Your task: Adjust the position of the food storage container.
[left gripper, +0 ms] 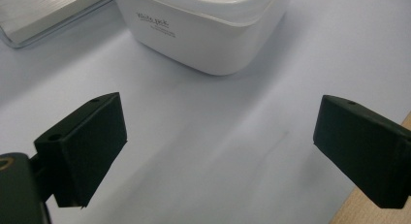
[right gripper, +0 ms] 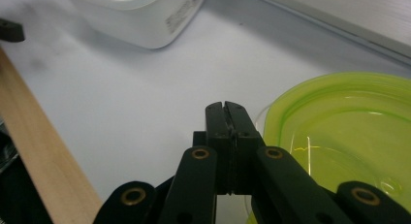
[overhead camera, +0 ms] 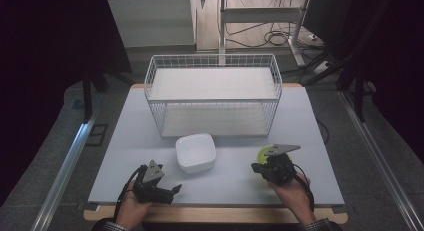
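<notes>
From the high view, the left gripper sits low at the table's near edge, jaws spread and aimed toward the white container lying in the middle, just in front of the wire basket. Over on the other side, the right gripper hovers right beside a lime-green lid, though whether it touches is hard to call from up here. Now the left gripper view: both black jaws stand wide apart with nothing between them, bare table below, and the white container waits just ahead, rounded corners, smooth glossy walls, a lid seated on its rim. Switch to the right gripper view: the jaws are pressed tight together, gripping nothing, their tips beside the rim of the lime-green lid, which lies flat on the table; the white container shows farther off. My read: that white box looks like light, stiff plastic, slick on the sides, so a squeeze across two opposite flat walls, low and square, should beat pinching a rounded corner. The green lid seems thin and slightly flexible, best nipped at its raised rim.
</notes>
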